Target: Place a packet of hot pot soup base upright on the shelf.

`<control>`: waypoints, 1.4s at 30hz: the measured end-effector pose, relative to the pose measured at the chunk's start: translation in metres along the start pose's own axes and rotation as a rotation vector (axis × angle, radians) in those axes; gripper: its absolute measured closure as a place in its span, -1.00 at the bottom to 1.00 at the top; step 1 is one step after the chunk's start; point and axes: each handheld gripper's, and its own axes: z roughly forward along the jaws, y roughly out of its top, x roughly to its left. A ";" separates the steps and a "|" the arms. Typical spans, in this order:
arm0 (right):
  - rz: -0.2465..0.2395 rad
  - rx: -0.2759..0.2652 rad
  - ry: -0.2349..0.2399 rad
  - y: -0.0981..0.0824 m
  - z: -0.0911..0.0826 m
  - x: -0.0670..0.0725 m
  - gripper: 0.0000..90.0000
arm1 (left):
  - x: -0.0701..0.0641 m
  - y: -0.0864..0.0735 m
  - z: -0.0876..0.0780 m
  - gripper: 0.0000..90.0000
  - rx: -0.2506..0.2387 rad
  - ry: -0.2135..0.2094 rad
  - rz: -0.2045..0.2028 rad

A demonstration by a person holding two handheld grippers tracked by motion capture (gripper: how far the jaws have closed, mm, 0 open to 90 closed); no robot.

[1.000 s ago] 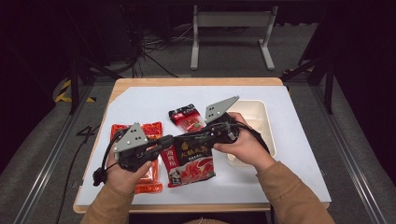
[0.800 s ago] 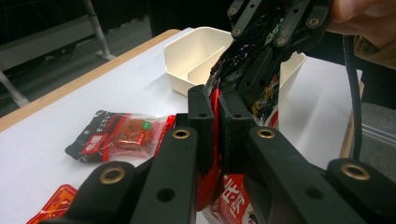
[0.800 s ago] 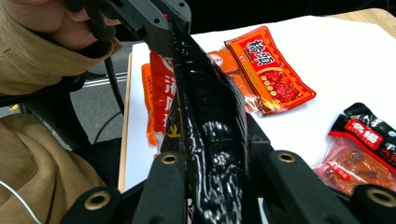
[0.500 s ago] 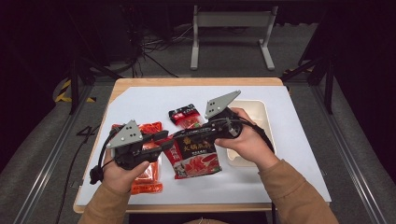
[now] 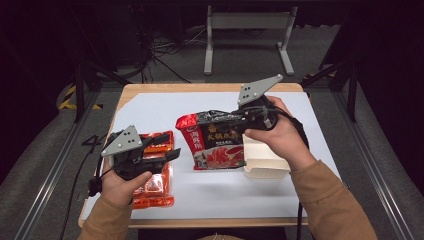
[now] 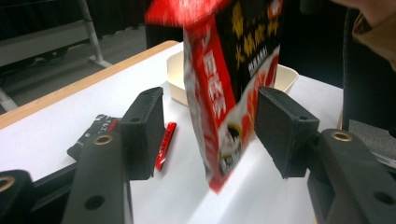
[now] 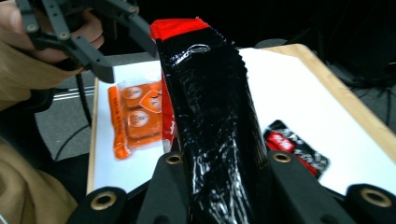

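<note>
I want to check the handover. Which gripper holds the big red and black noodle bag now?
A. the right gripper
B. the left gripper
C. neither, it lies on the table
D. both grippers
A: the right gripper clamps the noodle bag and lifts it, while the left gripper stands open around its lower end.

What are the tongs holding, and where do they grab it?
The right tongs grip the red-and-black noodle packet by its upper right edge. The left tongs have just been opening; the packet hangs between them, unpressed.
</note>
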 end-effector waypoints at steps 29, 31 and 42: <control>0.044 -0.038 -0.227 -0.005 -0.061 -0.074 0.72 | 0.018 -0.014 0.013 -0.23 0.078 0.048 -0.051; 0.055 -0.039 -0.235 -0.007 -0.064 -0.080 0.72 | 0.018 -0.015 0.013 -0.24 0.082 0.043 -0.060; 0.053 -0.045 -0.278 -0.014 -0.075 -0.103 0.72 | 0.021 -0.017 0.016 -0.29 0.101 0.043 -0.064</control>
